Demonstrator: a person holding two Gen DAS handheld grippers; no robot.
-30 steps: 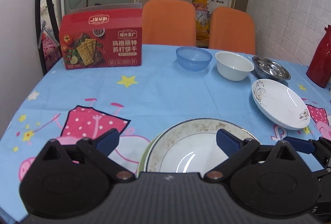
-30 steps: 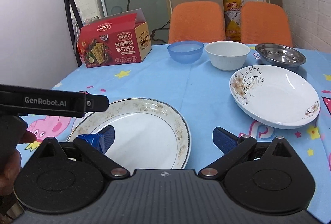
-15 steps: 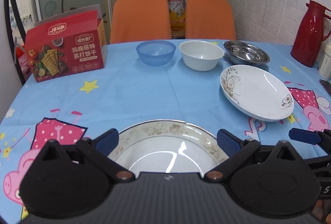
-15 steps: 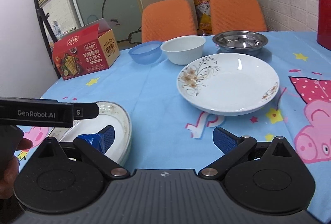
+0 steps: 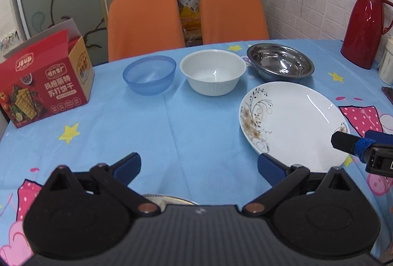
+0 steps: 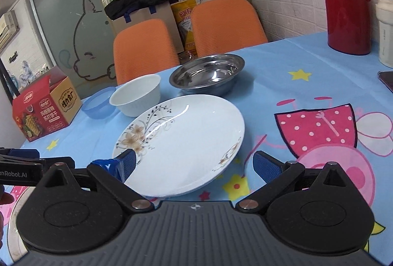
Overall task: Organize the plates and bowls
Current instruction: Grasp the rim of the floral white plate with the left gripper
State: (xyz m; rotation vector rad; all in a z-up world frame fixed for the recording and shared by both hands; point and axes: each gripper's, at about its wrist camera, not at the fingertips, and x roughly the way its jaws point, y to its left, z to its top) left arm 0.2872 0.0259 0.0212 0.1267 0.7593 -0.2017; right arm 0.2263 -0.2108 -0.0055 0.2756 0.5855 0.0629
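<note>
A white floral plate [image 6: 181, 140] [image 5: 292, 123] lies on the table in front of my right gripper [image 6: 194, 165], which is open with its jaws on either side of the plate's near rim. My left gripper [image 5: 199, 165] is open and empty above bare tablecloth. A gold-rimmed plate [image 5: 169, 199] shows only as a sliver under the left gripper body. A blue plastic bowl [image 5: 149, 78], a white bowl [image 5: 212, 75] and a steel bowl [image 5: 280, 64] stand in a row at the back.
A red cracker box [image 5: 44, 89] stands at the back left. A red thermos [image 5: 366, 25] and a white container [image 6: 385, 32] stand at the back right. Two orange chairs [image 5: 145, 22] are behind the table. A dark flat object [image 6: 386, 79] lies at the right edge.
Both grippers have swung right and moved forward. The gold-rimmed plate has dropped almost out of the left view. The floral plate is now between the right jaws.
</note>
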